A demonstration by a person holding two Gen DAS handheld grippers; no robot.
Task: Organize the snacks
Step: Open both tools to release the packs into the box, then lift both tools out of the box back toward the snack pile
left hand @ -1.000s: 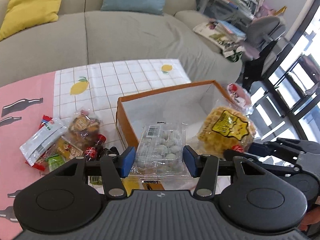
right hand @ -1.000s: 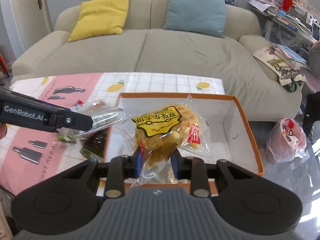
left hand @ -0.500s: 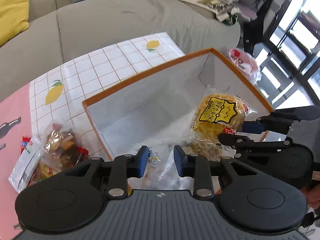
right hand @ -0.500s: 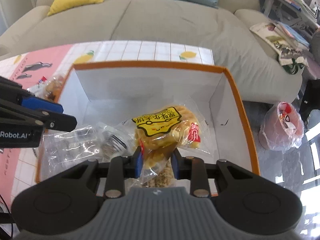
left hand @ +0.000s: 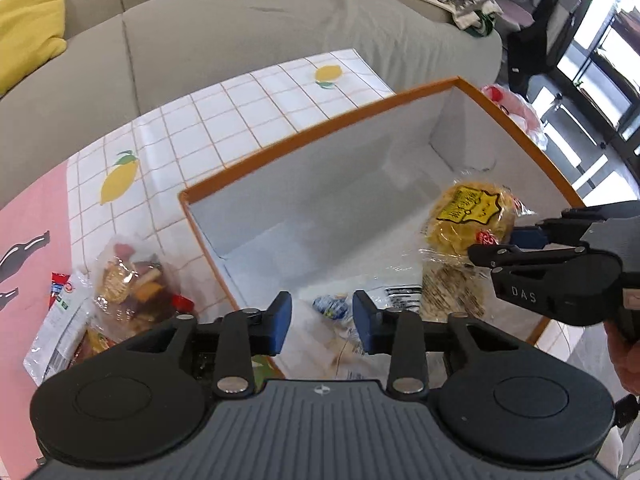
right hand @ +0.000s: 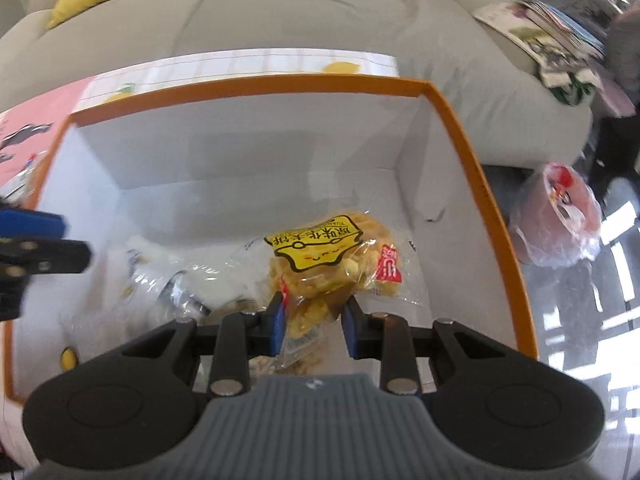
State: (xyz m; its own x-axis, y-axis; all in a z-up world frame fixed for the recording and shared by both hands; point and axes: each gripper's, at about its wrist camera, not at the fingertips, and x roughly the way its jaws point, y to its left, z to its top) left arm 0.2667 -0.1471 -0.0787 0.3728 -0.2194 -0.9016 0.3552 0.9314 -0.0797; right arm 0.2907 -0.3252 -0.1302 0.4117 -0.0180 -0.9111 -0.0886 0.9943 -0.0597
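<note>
**Clear pack dropped in box, yellow pack lowered in**

Since half a second back, the left gripper (left hand: 322, 322) has widened and let go of the clear pack (right hand: 176, 280); the right gripper (right hand: 313, 330) has dropped lower into the box (left hand: 320, 132) with the yellow pack (right hand: 320, 264).

Left gripper: jaws apart, nothing between them, hovering above the box's near left part. Clear pack lies on the box floor below it, crinkly transparent plastic, pale round pieces inside, blurred in both views.

Right gripper: clamped on the near edge of the yellow pack. Pack is a clear wrapper over bumpy golden-yellow snack, yellow label with black characters on top, small red tag at its right side. It sits low in the box's right half, just beside the clear pack; whether it touches the floor, cannot tell.

Box: white inside, orange rim, open top, on the tablecloth (left hand: 240, 112) with lemon prints and grid.

Left of the box, outside it, a pile of snacks (left hand: 128, 280) waits on the cloth: a clear bag of mixed brown and orange pieces, a white packet with red trim.

Sofa (left hand: 240, 32) behind the table.
</note>
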